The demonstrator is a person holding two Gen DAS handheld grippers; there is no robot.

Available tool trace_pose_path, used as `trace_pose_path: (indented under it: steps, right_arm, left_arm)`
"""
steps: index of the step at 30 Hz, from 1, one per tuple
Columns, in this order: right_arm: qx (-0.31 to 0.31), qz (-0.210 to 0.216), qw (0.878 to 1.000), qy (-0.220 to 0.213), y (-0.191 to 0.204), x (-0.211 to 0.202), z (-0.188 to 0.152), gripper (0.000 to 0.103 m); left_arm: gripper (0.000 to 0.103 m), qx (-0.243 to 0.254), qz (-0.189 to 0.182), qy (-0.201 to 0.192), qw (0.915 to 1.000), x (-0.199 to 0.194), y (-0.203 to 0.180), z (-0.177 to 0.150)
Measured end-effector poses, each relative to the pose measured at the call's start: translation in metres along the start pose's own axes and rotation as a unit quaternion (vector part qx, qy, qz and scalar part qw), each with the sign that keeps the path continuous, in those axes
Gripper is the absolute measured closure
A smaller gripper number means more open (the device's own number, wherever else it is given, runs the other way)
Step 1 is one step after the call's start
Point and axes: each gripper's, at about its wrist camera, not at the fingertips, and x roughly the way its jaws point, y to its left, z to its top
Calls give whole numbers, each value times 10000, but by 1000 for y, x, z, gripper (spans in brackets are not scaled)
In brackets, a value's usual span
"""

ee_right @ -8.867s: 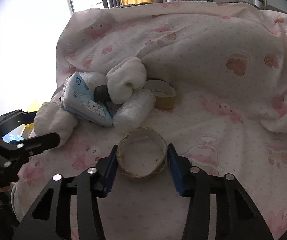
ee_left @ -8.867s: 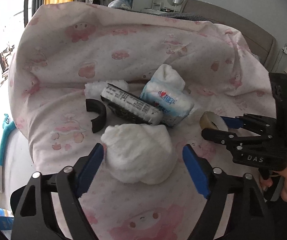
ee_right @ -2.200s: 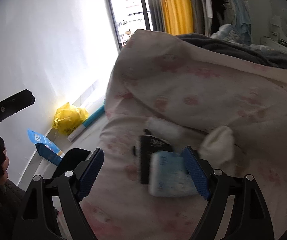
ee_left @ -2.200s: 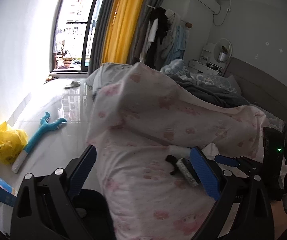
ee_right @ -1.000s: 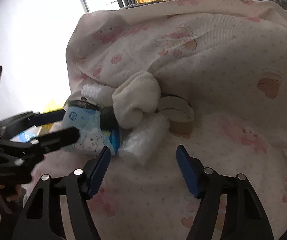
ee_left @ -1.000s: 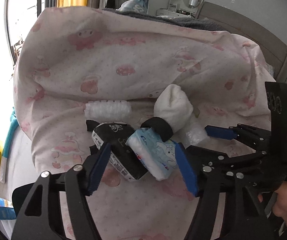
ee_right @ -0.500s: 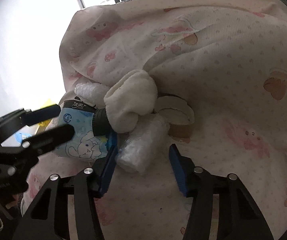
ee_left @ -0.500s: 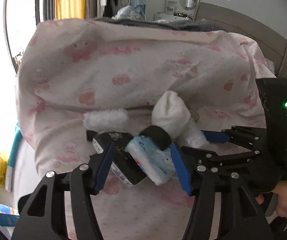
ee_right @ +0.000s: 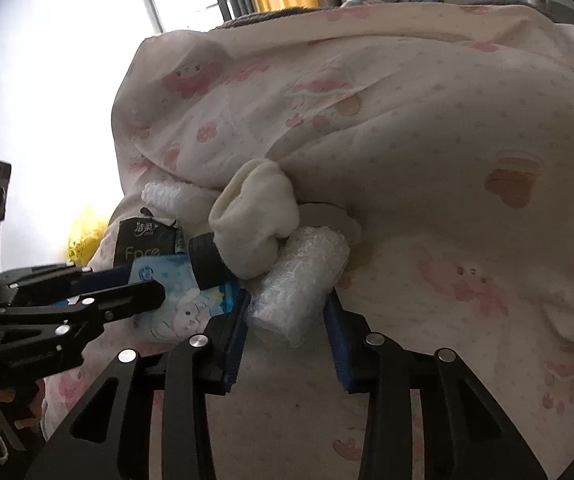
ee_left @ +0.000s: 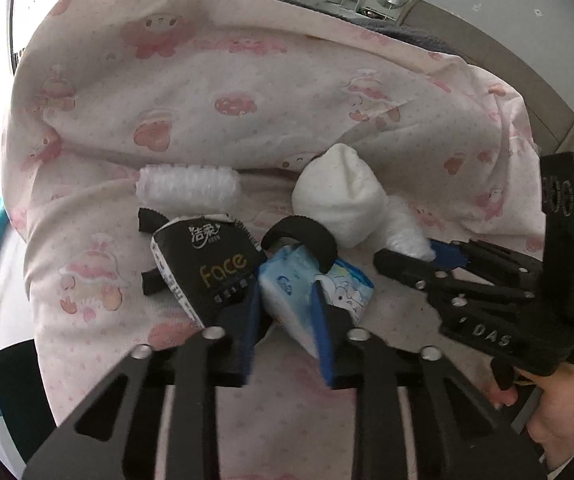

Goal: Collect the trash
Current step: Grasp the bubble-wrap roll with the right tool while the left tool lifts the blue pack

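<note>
Clamping blue tissue pack (ee_left: 307, 300), left tongs (ee_left: 287, 312); right tongs (ee_right: 287, 316) squeezing bubble-wrap roll (ee_right: 299, 276)

On the pink-printed bedding you have a blue-and-white tissue pack (ee_left: 307, 292) lying tilted, a black curved piece (ee_left: 307, 236) resting across its top. Just left lies a black "face" tissue pack (ee_left: 207, 268). A bubble-wrap roll (ee_right: 299, 280) lies beside a balled white sock (ee_right: 255, 220), probably touching it. Another bubble-wrap roll (ee_left: 189, 188) lies behind.

surface: pink-print bed quilt (ee_left: 247, 92) | on it: black tissue pack (ee_left: 207, 268), bubble-wrap roll (ee_left: 189, 190), white sock (ee_left: 339, 196)
</note>
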Motion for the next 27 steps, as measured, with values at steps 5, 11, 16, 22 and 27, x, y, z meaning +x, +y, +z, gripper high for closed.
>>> trace_pose_path:
  steps: [5,11,16,22,27]
  right_arm:
    - [120,-22,9998,-142,2,-16,0,65]
    - [252,-33,9993,-280,9,-35,-8,65]
    - [239,-96,9991,-328,23,-49,-18,65]
    - [280,-85,9987,-421,41,-69,-18,65]
    - [373,10,9980,-507,56,-79,-16,65]
  left_arm:
    - [87,190,61,15,9998,-10,-3,-6]
    - [89,426,203,52,9989,-31,-5,-17]
    - [89,367,82,346,9987,-42,3,-29]
    - [90,243,205,354,9989,-62,16,-36]
    - [90,300,292,282,9987,-77,25,-45]
